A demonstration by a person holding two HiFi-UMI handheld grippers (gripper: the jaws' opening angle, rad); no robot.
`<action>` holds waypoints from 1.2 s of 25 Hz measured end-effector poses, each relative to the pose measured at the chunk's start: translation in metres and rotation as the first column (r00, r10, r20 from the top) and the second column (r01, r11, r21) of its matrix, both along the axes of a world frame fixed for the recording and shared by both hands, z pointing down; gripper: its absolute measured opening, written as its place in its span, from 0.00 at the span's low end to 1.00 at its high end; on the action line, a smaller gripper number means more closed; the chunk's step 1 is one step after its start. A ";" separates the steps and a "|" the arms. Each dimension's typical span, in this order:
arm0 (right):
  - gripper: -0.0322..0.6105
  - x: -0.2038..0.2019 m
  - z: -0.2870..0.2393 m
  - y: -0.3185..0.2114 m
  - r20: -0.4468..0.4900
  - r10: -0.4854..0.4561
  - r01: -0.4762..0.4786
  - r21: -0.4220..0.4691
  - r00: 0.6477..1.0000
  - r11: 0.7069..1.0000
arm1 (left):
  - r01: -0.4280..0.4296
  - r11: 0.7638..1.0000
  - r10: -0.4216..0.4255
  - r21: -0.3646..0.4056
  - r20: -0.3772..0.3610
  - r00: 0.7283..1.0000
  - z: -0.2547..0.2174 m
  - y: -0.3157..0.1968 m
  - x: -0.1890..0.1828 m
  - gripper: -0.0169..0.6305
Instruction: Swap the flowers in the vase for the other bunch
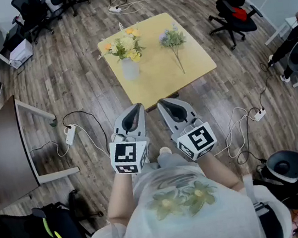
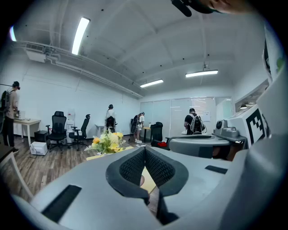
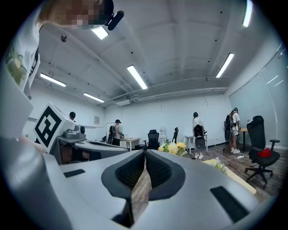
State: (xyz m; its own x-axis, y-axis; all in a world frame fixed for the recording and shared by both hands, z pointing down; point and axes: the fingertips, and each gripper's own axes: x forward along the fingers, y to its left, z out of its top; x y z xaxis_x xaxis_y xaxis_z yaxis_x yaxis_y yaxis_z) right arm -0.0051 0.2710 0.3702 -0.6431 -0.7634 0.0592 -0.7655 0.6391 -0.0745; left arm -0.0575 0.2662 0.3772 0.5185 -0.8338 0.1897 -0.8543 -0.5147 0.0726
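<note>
Since the left gripper (image 1: 136,108) and right gripper (image 1: 164,104) are shut and empty, nothing seems begun, so they must reach the flowers (image 1: 124,43) in the vase (image 1: 130,69), far ahead of their fingers (image 1: 132,119).

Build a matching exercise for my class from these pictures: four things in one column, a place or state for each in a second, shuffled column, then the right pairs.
Things
1. yellow flowers
2. purple bunch
3. right gripper
4. power strip

Place or state
A. on the wooden floor
B. shut and empty
C. lying flat on the table
D. standing in the white vase

Pairs: 1-D, 2-C, 3-B, 4-A
</note>
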 end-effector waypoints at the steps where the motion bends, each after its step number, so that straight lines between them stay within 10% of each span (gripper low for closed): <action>1: 0.12 0.004 0.002 -0.001 -0.001 -0.006 0.006 -0.001 1.000 1.000 | 0.003 1.000 -0.003 -0.003 0.001 1.000 0.002 -0.002 0.004 0.05; 30: 0.11 0.044 0.041 -0.120 -0.013 -0.041 0.041 -0.031 0.999 0.999 | 0.084 0.995 -0.083 -0.053 0.005 0.997 0.046 -0.113 0.022 0.05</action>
